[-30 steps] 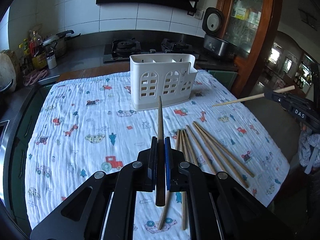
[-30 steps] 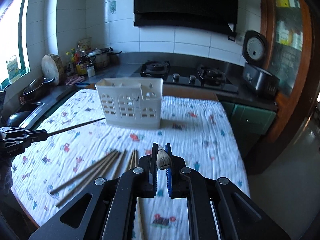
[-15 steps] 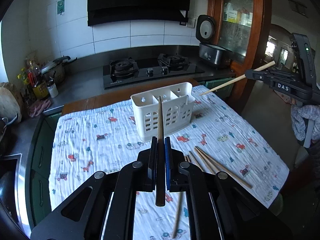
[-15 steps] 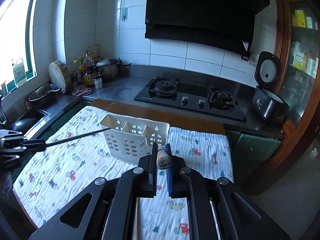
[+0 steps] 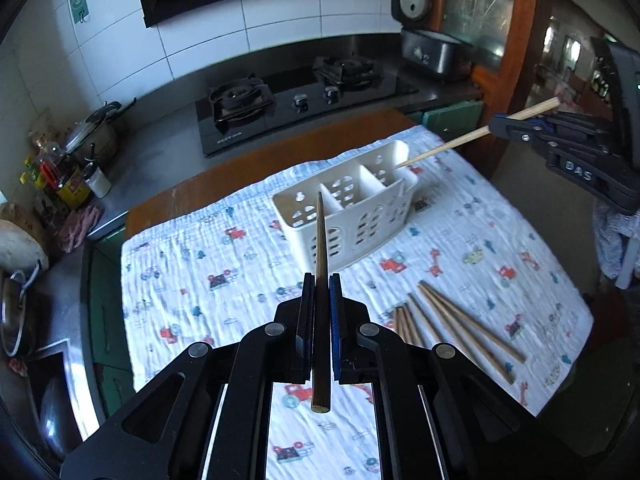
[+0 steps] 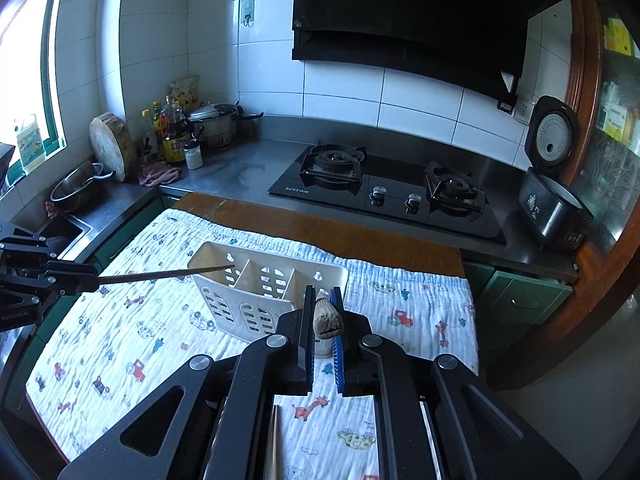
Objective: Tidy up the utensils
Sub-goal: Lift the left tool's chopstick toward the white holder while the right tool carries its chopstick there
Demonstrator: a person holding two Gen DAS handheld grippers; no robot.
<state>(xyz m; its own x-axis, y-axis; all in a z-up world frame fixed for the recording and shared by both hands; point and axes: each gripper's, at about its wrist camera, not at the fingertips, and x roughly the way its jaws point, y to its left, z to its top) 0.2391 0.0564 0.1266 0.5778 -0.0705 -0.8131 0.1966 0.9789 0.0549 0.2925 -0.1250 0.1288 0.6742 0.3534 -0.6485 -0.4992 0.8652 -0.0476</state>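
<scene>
A white slotted utensil holder (image 5: 352, 208) with three compartments stands on the patterned cloth; it also shows in the right wrist view (image 6: 260, 292). My left gripper (image 5: 320, 296) is shut on a dark chopstick (image 5: 321, 248) whose tip is over the holder's left compartment; it also shows in the right wrist view (image 6: 168, 274). My right gripper (image 6: 323, 312) is shut on a light chopstick (image 5: 448, 146), seen end-on in its own view (image 6: 328, 320); its tip hovers over the right compartment. Several loose chopsticks (image 5: 452, 324) lie on the cloth in front of the holder.
The cloth (image 5: 208, 264) covers a wooden table (image 6: 320, 224) beside a steel counter. A gas hob (image 6: 384, 196), a rice cooker (image 6: 552, 200), bottles and a pot (image 6: 212, 124) stand behind. A sink (image 6: 60, 232) is at the left.
Both grippers have risen and tilted downward over the holder. The two chopstick tips have moved from beside the holder to above its end compartments.
</scene>
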